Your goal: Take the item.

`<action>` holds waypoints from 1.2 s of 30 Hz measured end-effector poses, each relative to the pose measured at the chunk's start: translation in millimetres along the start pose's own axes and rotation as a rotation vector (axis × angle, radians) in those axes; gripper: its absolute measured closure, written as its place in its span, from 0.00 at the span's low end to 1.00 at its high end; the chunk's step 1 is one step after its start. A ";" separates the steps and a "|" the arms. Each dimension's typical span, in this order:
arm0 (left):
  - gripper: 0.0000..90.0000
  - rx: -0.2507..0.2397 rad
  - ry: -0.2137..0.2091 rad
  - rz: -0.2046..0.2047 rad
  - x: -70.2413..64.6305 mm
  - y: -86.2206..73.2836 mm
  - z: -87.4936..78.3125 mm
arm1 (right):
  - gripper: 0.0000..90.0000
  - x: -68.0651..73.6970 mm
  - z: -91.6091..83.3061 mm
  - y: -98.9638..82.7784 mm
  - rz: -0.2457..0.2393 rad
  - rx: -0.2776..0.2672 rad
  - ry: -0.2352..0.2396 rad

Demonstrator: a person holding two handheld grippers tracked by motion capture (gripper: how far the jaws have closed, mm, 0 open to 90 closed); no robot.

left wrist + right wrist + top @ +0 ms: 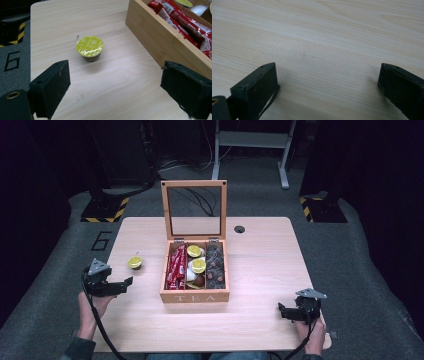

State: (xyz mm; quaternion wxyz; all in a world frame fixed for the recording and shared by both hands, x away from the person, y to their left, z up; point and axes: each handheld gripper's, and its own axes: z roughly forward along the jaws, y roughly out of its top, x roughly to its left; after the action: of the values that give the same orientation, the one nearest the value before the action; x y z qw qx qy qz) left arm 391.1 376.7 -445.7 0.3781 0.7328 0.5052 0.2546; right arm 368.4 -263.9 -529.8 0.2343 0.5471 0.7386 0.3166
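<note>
High view: your left gripper [126, 282] sits near the table's left edge, jaws spread with nothing in them. The yellow-lidded coffee capsule [134, 262] stands alone on the table [260, 265], just beyond that gripper and well left of the tea box [195, 296]. Your right gripper [283, 311] is low at the right, near the front edge, also gaping and empty.

Left gripper view: capsule [90, 48] upright, ahead of the jaws and apart from both. It's off-centre toward the left pad [53, 86]. Go straight in and that pad likely clips it first and tips or skids it. The box wall [160, 40] is close on the right; the right pad [186, 91] could catch it if you swing wide. The foil lid looks slick, so grab the body.

Right gripper view: bare tabletop [317, 37] between wide jaws. Low risk there.
</note>
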 end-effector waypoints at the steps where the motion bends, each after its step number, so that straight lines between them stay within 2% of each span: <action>1: 0.09 -0.010 0.004 -0.005 -0.9 -3.1 -0.8 | 0.02 0.0 0.0 0.0 -0.001 0.000 0.000; 11: 0.07 0.018 0.026 -0.005 -5.0 -29.4 -6.5 | 0.02 0.1 -0.1 -0.1 0.001 0.000 -0.001; 17: 0.02 0.080 0.035 -0.016 -3.2 -52.5 -2.3 | 0.02 0.2 -0.1 -0.1 0.001 -0.001 -0.001; 21: 0.00 0.097 0.039 -0.038 -3.1 -67.9 2.0 | 0.02 0.5 -0.2 -0.3 0.005 0.000 -0.002; 28: 0.00 0.152 0.040 -0.035 -5.3 -90.2 11.0 | 0.02 0.5 -0.1 -0.3 0.004 -0.001 -0.002; 31: 0.00 0.162 0.047 -0.035 -7.6 -95.0 13.4 | 0.02 0.5 -0.1 -0.3 0.004 -0.001 -0.002; 36: 0.00 0.133 0.051 -0.031 -7.8 -98.0 13.3 | 0.02 0.5 -0.1 -0.4 0.005 -0.002 -0.002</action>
State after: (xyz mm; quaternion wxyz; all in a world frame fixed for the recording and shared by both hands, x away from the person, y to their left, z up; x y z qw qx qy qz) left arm 344.6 385.5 -532.9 0.3196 0.7416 0.5416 0.2334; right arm 367.9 -263.6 -530.0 0.2347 0.5489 0.7369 0.3172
